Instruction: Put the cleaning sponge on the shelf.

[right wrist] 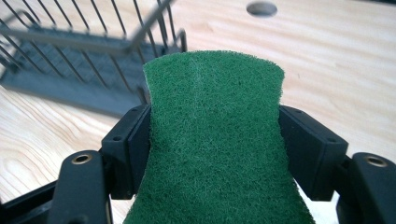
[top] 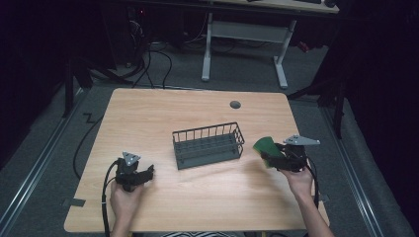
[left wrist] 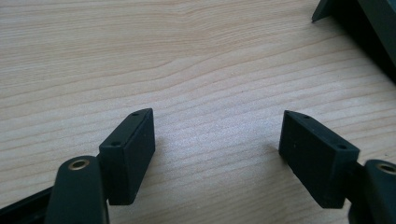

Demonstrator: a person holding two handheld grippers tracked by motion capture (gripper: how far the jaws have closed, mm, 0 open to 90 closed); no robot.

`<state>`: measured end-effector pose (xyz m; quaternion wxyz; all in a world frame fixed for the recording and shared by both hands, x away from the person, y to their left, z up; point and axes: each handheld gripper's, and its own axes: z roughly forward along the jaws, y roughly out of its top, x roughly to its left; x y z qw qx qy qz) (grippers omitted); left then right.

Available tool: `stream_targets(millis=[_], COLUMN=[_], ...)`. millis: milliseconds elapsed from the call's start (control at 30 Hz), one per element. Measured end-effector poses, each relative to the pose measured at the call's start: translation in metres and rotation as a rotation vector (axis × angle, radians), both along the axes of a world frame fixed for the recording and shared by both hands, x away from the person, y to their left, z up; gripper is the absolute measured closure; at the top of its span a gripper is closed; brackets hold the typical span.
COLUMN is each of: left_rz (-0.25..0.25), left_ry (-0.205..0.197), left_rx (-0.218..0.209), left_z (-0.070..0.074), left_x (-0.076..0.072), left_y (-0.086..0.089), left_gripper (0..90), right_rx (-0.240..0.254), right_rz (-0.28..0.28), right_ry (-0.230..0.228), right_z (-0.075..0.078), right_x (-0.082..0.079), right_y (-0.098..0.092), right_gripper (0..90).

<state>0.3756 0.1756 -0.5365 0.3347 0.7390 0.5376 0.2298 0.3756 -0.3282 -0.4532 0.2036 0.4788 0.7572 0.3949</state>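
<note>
A green scouring pad (right wrist: pixel 215 140) is squeezed between the jaws of my right gripper (top: pixel 276 155), which is shut on it and held above the table to the right of the dark wire basket (top: pixel 208 145). In the high view the pad (top: pixel 266 146) sticks out toward the basket's right end. The basket (right wrist: pixel 70 60) lies ahead and to the left in the right gripper view. My left gripper (top: pixel 146 174) rests low over the front left of the wooden table (top: pixel 197 197). Its jaws stand wide apart over bare wood (left wrist: pixel 215 140), with nothing between them.
A round cable hole (top: pixel 235 104) sits near the table's far edge. A corner of the basket (left wrist: pixel 364 32) shows at the upper right of the left gripper view. Beyond the table stand a white desk frame (top: pixel 244 44) and cables on the grey floor.
</note>
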Motion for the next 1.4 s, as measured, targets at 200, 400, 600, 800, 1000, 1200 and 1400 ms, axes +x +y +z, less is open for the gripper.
stream_targets(millis=[200,400,600,800,1000,1200,1400], left_rz=[0.0,0.0,0.0,0.001,0.003,0.002,0.003], left_ry=[0.0,0.0,0.0,0.0,0.001,0.001,0.001], left_rx=[-0.002,-0.003,-0.004,-0.007,-0.019,-0.018,-0.021], left_z=[0.0,0.0,0.0,0.0,0.0,0.0,0.0], left_x=[0.0,0.0,0.0,0.0,0.0,0.0,0.001], left_y=[0.0,0.0,0.0,0.0,0.001,0.001,0.002], left_gripper=[27.4,27.3,27.3,27.3,27.5,27.4,27.4], right_rx=[0.028,0.013,0.002,-0.001,0.01,-0.006,-0.046], right_rz=[0.013,0.046,0.097,0.134,0.159,0.18,0.194], right_ry=[-0.011,-0.037,-0.057,-0.059,-0.058,-0.047,-0.025], right_z=[0.018,0.037,0.053,0.063,0.07,0.073,0.066], right_x=[0.008,0.015,0.023,0.033,0.044,0.057,0.07], right_y=[0.008,0.024,0.044,0.063,0.081,0.104,0.126], right_gripper=[30.3,30.3,30.3,30.3,30.4,30.4,30.3])
